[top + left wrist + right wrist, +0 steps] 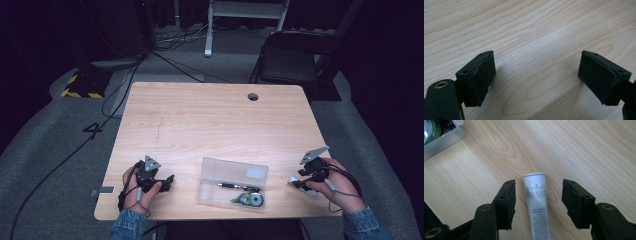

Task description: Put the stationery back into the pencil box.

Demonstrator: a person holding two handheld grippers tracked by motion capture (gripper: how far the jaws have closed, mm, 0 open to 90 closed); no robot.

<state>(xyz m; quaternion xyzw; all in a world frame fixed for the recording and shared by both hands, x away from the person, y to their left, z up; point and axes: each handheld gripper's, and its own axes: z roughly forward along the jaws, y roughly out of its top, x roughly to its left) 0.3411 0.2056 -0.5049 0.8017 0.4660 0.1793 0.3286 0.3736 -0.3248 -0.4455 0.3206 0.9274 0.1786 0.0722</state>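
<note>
We look down on a pale wooden surface (215, 125) in a dark room, with a folding chair (292, 55) beyond its far edge. Two hands in denim sleeves come in from the near side, each holding a gripper.

The left gripper (167, 182) rests near the front left corner of the surface. In the left gripper view its jaws stand wide apart, with nothing but bare wood grain between them.

Near the front edge, between the two hands, lies a clear plastic case (233, 182). Inside it we see a dark pen (239, 187) and, beside that, a green and black correction tape dispenser (249, 200).

The right gripper (296, 183) sits near the front right corner. In the right gripper view its jaws are also apart, one on either side of a white tube (537, 202) with grey print. The tube lies flat on the wood, cap end pointing away from the camera, and neither pad touches it. A corner of the case shows at the upper left of that view.
</note>
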